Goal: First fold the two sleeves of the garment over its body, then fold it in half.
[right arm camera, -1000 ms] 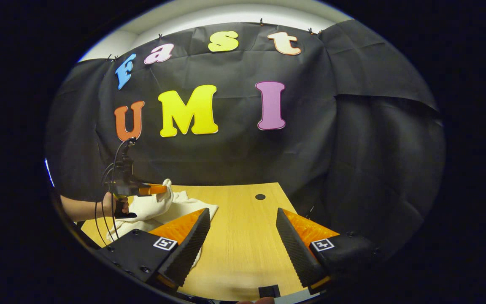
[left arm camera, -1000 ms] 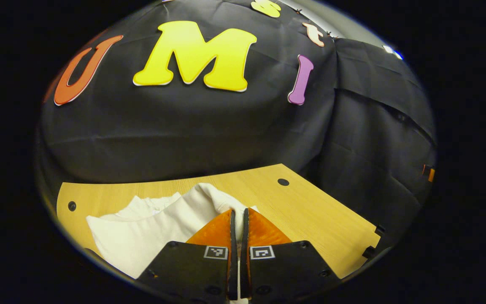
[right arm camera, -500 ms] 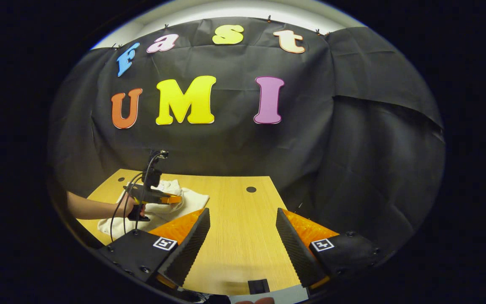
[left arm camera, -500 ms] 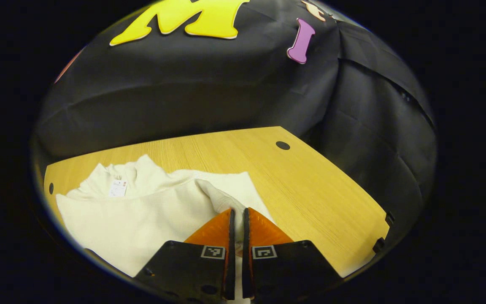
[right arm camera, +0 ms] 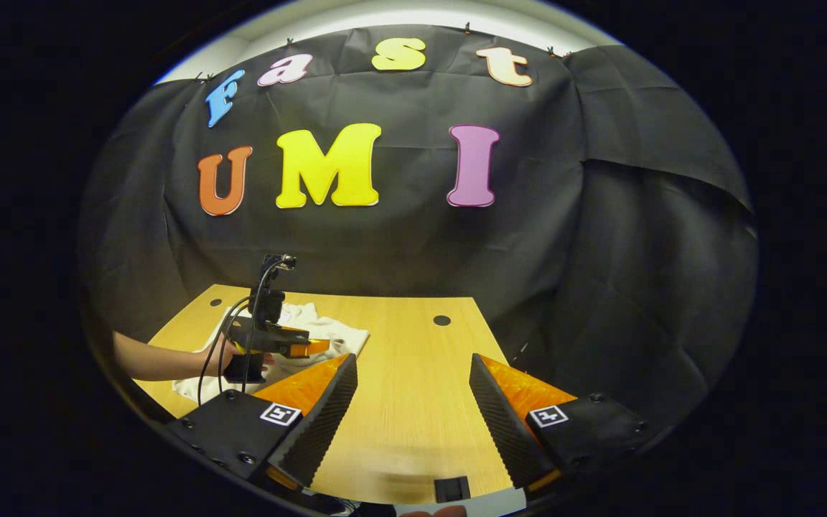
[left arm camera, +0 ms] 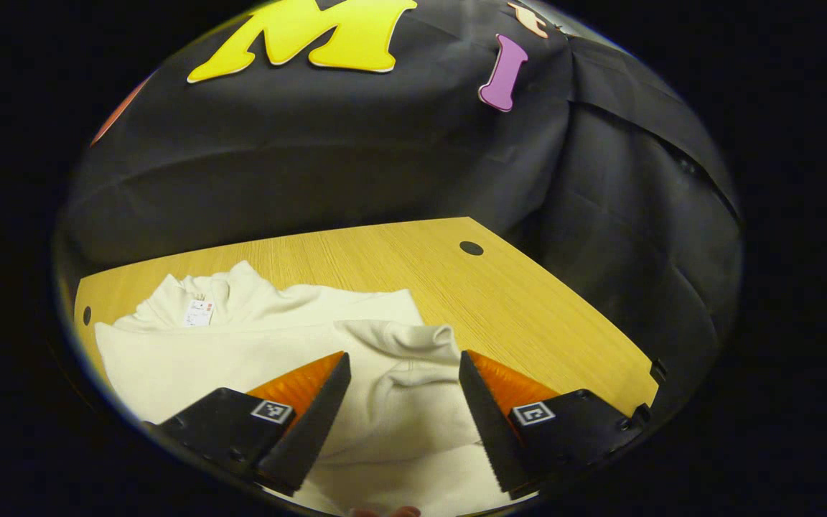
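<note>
The garment (left arm camera: pixel 255 352) looks soft and limp; pinch it by a cuff or hem. Left gripper (left arm camera: pixel 403 402) gapes wide above the sleeve (left arm camera: pixel 413 359); right gripper (right arm camera: pixel 413 402) is wide, empty.

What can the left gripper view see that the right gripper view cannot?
The left gripper view looks down on the cream garment up close: its collar tag and a sleeve cuff lying folded over the body, with the left gripper open above it. The right gripper view gives the person's hand holding that tool, and the open right gripper over bare wood. Both show the wooden table and the garment.
</note>
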A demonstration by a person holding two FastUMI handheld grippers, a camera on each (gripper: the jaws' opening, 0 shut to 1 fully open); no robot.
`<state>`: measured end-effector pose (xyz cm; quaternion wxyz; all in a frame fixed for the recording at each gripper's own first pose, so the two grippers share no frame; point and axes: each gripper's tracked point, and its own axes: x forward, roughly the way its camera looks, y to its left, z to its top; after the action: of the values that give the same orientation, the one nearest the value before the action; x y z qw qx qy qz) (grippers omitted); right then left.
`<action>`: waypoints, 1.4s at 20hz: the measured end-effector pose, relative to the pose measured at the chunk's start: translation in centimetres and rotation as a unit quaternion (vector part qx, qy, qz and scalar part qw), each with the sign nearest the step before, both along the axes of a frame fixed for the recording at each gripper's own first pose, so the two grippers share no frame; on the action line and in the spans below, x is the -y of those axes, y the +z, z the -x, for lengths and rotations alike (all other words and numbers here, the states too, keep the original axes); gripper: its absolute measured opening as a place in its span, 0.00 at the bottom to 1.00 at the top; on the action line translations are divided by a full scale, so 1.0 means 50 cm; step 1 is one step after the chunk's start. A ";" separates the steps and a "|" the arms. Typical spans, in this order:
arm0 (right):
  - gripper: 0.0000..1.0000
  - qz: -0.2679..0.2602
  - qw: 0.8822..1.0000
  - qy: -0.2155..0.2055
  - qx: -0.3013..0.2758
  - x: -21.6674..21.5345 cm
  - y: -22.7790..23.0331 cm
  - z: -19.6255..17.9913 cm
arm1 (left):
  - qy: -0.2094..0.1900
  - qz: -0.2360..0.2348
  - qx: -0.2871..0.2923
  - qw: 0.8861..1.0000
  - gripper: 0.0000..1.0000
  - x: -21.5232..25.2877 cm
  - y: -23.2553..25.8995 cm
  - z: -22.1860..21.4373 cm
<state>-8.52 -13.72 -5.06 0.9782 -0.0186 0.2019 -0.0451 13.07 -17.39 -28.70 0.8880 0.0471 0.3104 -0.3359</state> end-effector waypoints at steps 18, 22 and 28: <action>0.99 -0.011 0.990 0.111 -0.086 -0.248 -0.220 -0.065 | 0.217 -0.060 0.075 0.972 0.98 -0.501 0.091 0.248; 0.99 0.001 0.986 0.108 -0.126 -0.254 -0.290 -0.058 | 0.252 -0.078 0.033 0.964 0.98 -0.596 0.030 0.308; 0.99 -0.005 0.974 0.090 -0.207 -0.255 -0.419 -0.006 | 0.281 -0.092 -0.041 0.954 0.99 -0.722 -0.048 0.390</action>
<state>-8.24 -0.99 -26.03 0.9154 -0.0403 0.3975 0.0494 -6.41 18.72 -31.08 0.9248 0.0262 0.3770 -0.0443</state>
